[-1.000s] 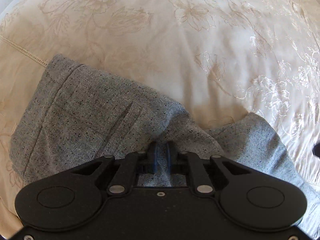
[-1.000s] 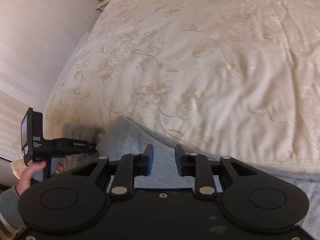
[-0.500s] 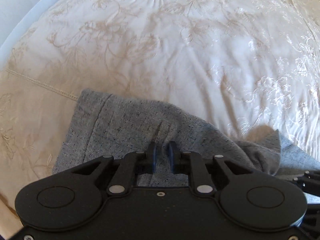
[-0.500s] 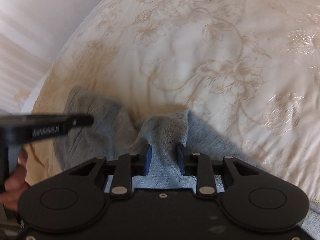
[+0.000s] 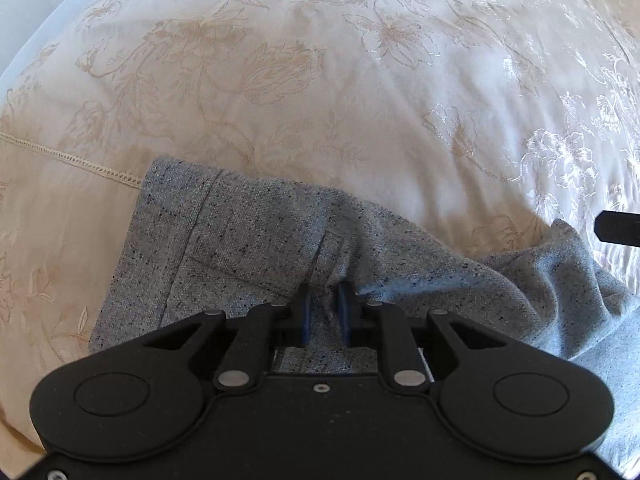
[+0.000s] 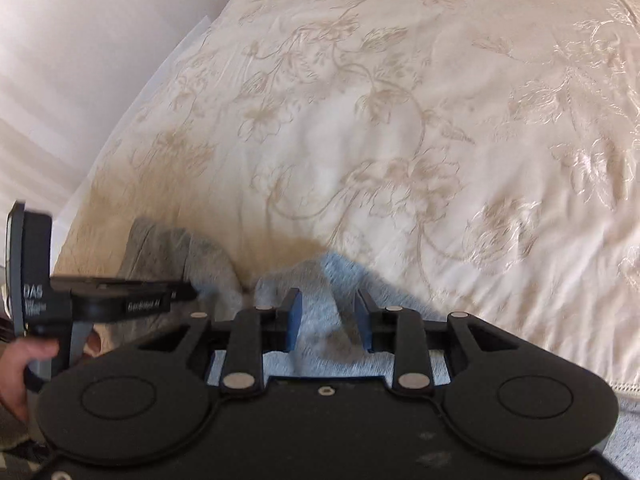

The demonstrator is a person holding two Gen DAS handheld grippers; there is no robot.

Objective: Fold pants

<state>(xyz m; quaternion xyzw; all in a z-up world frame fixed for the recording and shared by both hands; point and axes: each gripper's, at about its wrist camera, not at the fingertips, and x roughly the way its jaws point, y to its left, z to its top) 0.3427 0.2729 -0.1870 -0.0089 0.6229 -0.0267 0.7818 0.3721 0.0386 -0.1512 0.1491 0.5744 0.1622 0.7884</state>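
Note:
Grey speckled pants (image 5: 240, 248) lie bunched on a cream floral bedspread (image 5: 360, 100). My left gripper (image 5: 324, 300) points steeply down at them, its jaws a little apart over a raised crease, and the pads do not look pressed on the cloth. In the right wrist view the pants (image 6: 320, 268) look pale blue-grey. My right gripper (image 6: 328, 304) straddles a standing fold of them, its jaws opening with the fold loose between them. The left gripper (image 6: 184, 291) shows side-on at the left, over the darker part of the cloth.
The bedspread (image 6: 400, 120) stretches far ahead and to the right. Its left edge drops off beside a pale wall (image 6: 80, 60). A hand (image 6: 16, 364) holds the left tool's handle. A lace seam (image 5: 80, 160) crosses the cover left of the pants.
The right gripper came down onto the pants' edge, and its jaws widened around the fold. The left jaws parted slightly over the crease. The cloth on the right has bunched up.

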